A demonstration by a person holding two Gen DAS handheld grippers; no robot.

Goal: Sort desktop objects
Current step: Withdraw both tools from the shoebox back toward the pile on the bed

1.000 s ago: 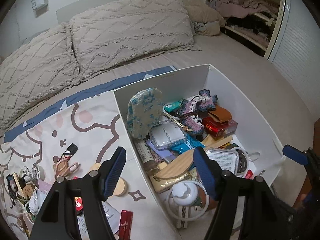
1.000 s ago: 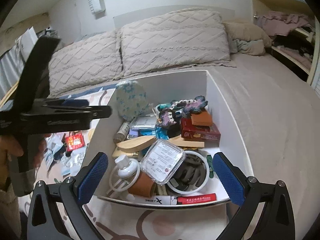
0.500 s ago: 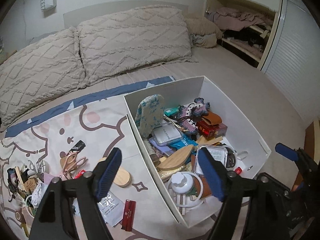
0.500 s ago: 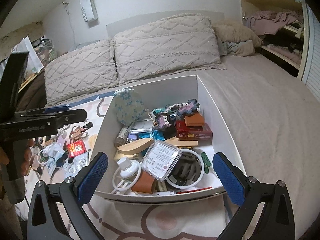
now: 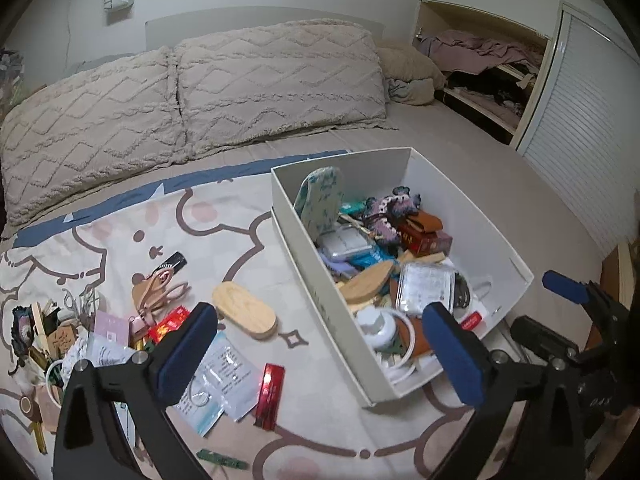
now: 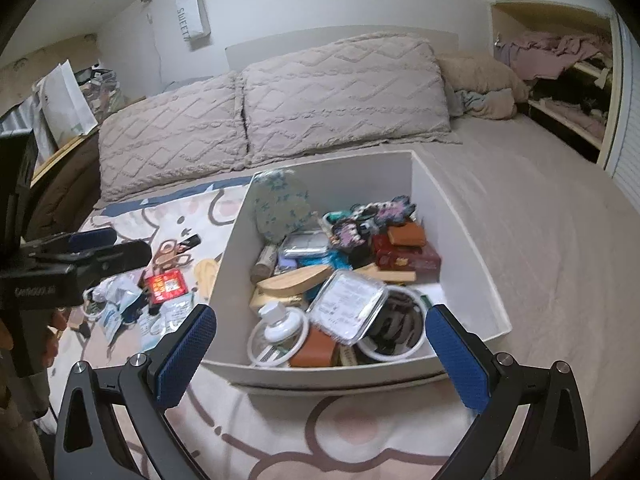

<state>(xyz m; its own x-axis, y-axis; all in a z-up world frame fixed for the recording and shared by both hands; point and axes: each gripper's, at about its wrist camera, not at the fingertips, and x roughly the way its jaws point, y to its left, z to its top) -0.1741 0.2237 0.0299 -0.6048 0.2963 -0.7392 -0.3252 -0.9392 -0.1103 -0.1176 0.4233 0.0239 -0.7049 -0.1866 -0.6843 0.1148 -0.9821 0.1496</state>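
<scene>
- the left gripper hangs above the printed blanket; its jaws are opening, already very wide, and nothing is between the blue pads.
- the right gripper is spread wide over the near edge of the white box, and it holds nothing.
- the white box stands on the bed, right of the blanket items. its long axis runs from near to far, and in the left wrist view its near corner comes close to the gripper.
- inside the box it is crowded: a clear plastic case lies tilted on top, a white bottle is near the front wall, a red box lies further back, and a blue floral pouch leans at the far left corner.
- left of the box, a wooden oval piece lies alone on the blanket, its long axis going from far left to near right.
- a red flat case lies near the left gripper, long axis almost near to far.
- scissors with pink handles lie further left, beside a heap of small things.
- the open room is the strip of blanket between the wooden piece and the left wall of the box, and the bare bed right of the box.
</scene>
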